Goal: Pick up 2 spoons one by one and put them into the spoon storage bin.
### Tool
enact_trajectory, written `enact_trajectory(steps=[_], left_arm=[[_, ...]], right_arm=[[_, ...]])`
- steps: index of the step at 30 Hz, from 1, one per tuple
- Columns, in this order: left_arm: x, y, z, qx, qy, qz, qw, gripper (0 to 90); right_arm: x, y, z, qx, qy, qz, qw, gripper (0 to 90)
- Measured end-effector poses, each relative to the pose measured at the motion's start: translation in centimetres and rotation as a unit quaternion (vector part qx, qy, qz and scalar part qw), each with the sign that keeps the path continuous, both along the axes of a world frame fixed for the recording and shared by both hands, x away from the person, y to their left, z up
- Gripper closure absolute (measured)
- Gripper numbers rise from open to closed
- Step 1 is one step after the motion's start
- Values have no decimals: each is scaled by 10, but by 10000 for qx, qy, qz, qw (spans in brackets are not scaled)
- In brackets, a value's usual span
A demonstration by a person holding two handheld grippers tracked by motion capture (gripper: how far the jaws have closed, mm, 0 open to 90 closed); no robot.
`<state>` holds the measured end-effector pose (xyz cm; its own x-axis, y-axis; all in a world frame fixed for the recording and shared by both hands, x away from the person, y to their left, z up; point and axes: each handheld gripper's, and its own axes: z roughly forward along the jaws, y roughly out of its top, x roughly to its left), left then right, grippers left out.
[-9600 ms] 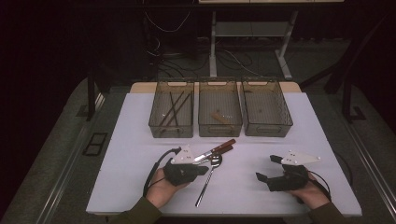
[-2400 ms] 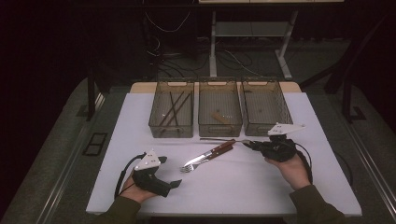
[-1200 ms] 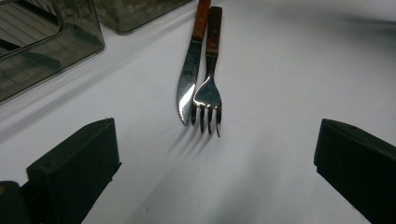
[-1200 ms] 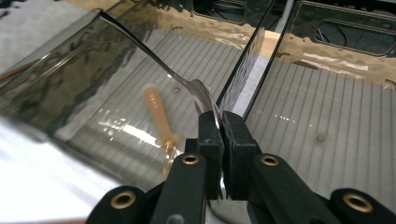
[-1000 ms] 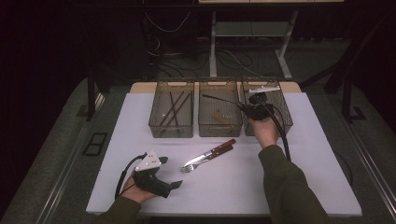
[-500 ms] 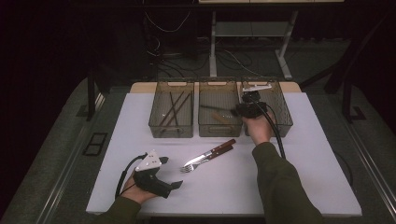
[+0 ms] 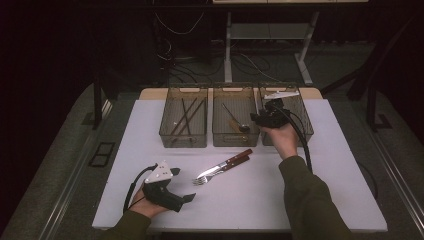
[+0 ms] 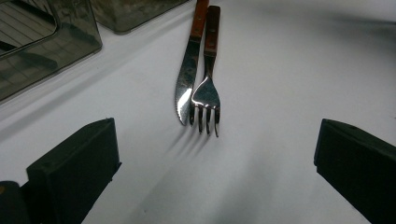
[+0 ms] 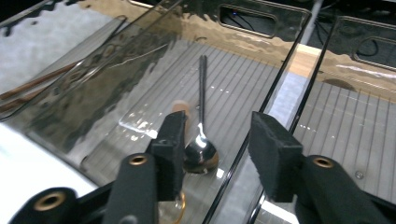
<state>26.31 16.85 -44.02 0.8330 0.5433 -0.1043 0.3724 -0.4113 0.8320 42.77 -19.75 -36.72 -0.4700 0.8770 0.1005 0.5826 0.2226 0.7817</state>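
— Where is the spoon (image 9: 201, 148)?
— In the middle bin (image 7: 235, 141), just beneath the right gripper (image 9: 217, 135), whose jaws have just been opening, nothing held.
— The hand (image 7: 281, 137)?
— Outstretched at the bin's right rim.

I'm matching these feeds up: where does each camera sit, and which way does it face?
High view: above the person's table edge, facing forward and down; both forearms, left gripper, right gripper.
Left gripper view: on that gripper, facing knife and fork; open fingers.
Right gripper view: facing down into the middle bin at a spoon; its fingers.
Shared: knife and fork, high and left.
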Motion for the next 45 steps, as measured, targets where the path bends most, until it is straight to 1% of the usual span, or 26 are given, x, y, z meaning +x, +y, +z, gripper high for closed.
enact_trajectory(steps=[4, 7, 12, 14, 16, 18, 20, 22, 24, 27, 30, 33, 34, 36, 39, 45], left_arm=[[0, 0, 0, -4, 3, 25, 10000, 0], [0, 0, 0, 19, -2, 17, 10000, 0], [0, 0, 0, 8, -13, 34, 10000, 0], [0, 0, 0, 9, -11, 41, 10000, 0], [0, 0, 0, 14, -3, 43, 10000, 0], [0, 0, 0, 15, 2, 51, 10000, 0], [0, 0, 0, 7, -1, 60, 10000, 0], [0, 1, 0, 11, 3, 67, 10000, 0], [0, 1, 0, 24, 1, 72, 10000, 0], [0, 1, 0, 16, -12, 87, 10000, 0], [0, 1, 0, 20, -11, 87, 10000, 0], [0, 1, 0, 16, -7, 83, 10000, 0], [0, 1, 0, 16, -4, 84, 10000, 0], [0, 1, 0, 20, -16, 77, 10000, 0], [0, 1, 0, 15, -11, 79, 10000, 0], [-1, 1, 1, 9, -23, 60, 10000, 0]], right_arm=[[-10, -7, 3, 69, -59, 197, 9998, 470], [-20, -12, 4, 115, -111, 338, 9993, 439], [-37, -21, 4, 178, -192, 590, 9979, 425], [-44, -24, 3, 212, -178, 674, 9973, 425], [-51, -27, 0, 279, -199, 754, 9966, 427], [-57, -28, -3, 290, -197, 824, 9960, 440], [-63, -29, -6, 294, -166, 895, 9954, 484], [-68, -28, -11, 237, -145, 986, 9947, 528], [-72, -27, -17, 230, -41, 1052, 9942, 604], [-72, -22, -25, 121, 102, 1155, 9932, 721], [-70, -14, -32, 17, 208, 1256, 9919, 798], [-68, -2, -39, -54, 292, 1376, 9900, 879], [-67, 2, -41, -83, 306, 1407, 9895, 895], [-64, 12, -46, -115, 345, 1462, 9886, 898], [-59, 25, -53, -232, 410, 1499, 9876, 898], [-51, 41, -63, -379, 517, 1499, 9866, 899]])
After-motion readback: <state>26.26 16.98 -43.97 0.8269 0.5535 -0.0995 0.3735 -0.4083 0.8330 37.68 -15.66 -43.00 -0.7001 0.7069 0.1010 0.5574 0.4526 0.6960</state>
